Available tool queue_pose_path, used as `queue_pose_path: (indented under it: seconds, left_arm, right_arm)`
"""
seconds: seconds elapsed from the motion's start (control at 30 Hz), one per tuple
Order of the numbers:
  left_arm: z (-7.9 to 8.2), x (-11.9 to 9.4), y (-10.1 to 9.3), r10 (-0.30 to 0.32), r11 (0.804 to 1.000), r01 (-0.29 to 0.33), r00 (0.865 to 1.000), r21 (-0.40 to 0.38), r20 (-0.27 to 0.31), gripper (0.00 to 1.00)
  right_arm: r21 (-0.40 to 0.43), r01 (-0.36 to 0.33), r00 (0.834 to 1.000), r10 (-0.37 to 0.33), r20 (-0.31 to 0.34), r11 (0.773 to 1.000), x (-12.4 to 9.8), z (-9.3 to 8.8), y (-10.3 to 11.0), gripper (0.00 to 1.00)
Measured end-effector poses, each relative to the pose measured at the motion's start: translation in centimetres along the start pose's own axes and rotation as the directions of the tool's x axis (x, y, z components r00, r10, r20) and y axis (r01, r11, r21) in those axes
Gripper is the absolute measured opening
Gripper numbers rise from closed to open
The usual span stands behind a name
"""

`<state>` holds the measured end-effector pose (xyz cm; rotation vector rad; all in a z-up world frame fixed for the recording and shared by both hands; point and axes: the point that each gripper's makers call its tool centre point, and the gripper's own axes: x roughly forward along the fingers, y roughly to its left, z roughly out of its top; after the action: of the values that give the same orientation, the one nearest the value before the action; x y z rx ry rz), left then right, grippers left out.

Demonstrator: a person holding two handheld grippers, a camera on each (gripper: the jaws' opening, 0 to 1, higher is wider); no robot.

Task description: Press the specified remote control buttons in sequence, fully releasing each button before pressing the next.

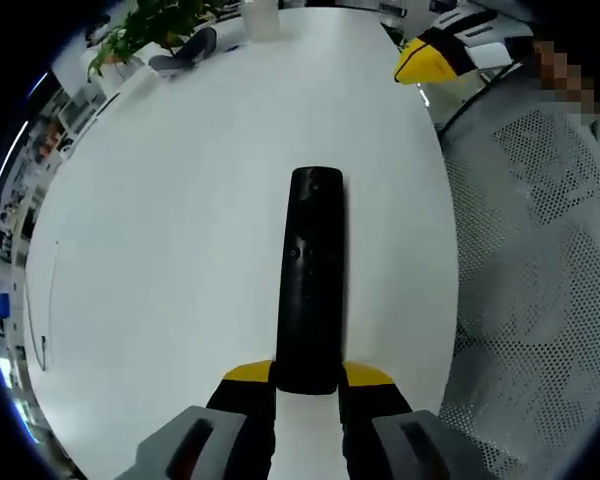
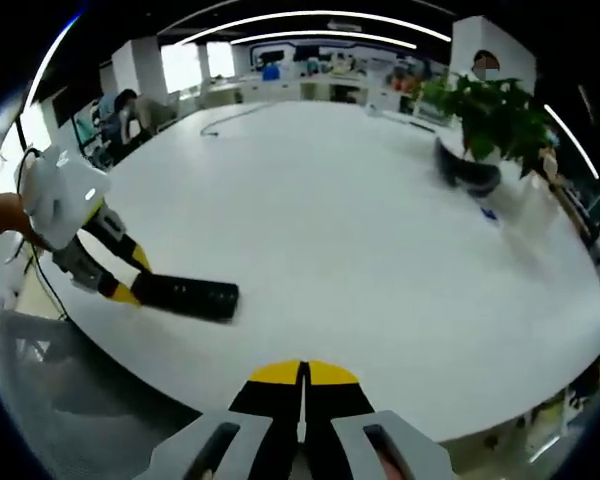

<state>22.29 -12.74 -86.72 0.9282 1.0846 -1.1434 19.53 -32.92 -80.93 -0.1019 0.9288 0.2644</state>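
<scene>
Left gripper view: you look close down along the remote (image 1: 313, 280) across the bench (image 1: 180, 250); Right gripper view: you face the bench from its edge, farther back; Shared: remote (image 2: 185, 296), bench, plant (image 2: 490, 115).

Remote control (image 1: 312, 285), black plastic, slight sheen. The table (image 1: 180, 250) under it is smooth white, matt finish. Beside it, a perforated grey mesh chair (image 1: 540, 280).

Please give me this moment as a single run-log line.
left gripper: shut on remote control | right gripper: shut, empty, away from remote | remote: flat on white table | press: not yet
</scene>
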Motion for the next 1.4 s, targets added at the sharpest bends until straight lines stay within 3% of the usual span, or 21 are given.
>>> queue_pose_path:
  seconds: [0.23, 0.43, 0.63, 0.7, 0.97, 1.03, 1.27, 1.4]
  left_arm:
    - [0.0, -0.1, -1.4, 0.003, 1.000, -0.003, 1.000, -0.007, 0.009, 0.22]
    - [0.0, 0.0, -2.0, 0.001, 1.000, -0.001, 1.000, 0.001, -0.012, 0.23]
    - [0.0, 0.0, -2.5, 0.010, 1.000, -0.010, 1.000, -0.025, -0.020, 0.23]
    - [0.0, 0.0, -2.7, 0.012, 0.999, -0.013, 1.000, -0.043, -0.013, 0.23]
    - [0.0, 0.0, -3.5, 0.017, 0.998, -0.017, 1.000, -0.064, -0.004, 0.23]
    - [0.0, 0.0, -3.7, 0.018, 0.997, -0.018, 1.000, -0.078, -0.001, 0.23]
    - [-0.1, -0.1, -4.2, 0.024, 0.995, -0.024, 1.000, -0.097, -0.003, 0.23]
    - [-0.2, -0.2, -4.7, 0.030, 0.994, -0.027, 0.999, -0.110, 0.028, 0.23]
  right_arm:
    - [0.066, -0.030, 0.998, 0.025, 0.064, 0.997, -0.6, 0.7, -0.5, 0.00]
    - [0.062, -0.077, 0.994, 0.071, 0.087, 0.995, -0.7, 1.2, 0.3, 0.00]
    - [0.029, -0.151, 0.987, 0.149, 0.053, 0.988, -0.4, 0.8, 1.8, 0.00]
    - [0.016, -0.153, 0.988, 0.153, -0.010, 0.988, 0.1, -0.2, 1.9, 0.00]
    - [0.015, -0.204, 0.975, 0.204, -0.091, 0.979, 0.7, -1.4, 3.0, 0.00]
    - [0.020, -0.236, 0.963, 0.237, -0.125, 0.972, 0.8, -1.9, 3.5, 0.00]
    - [-0.016, -0.247, 0.964, 0.244, -0.109, 0.969, 0.4, -1.6, 4.1, 0.00]
    - [-0.007, -0.234, 0.967, 0.232, -0.109, 0.972, 0.4, -1.7, 3.8, 0.00]
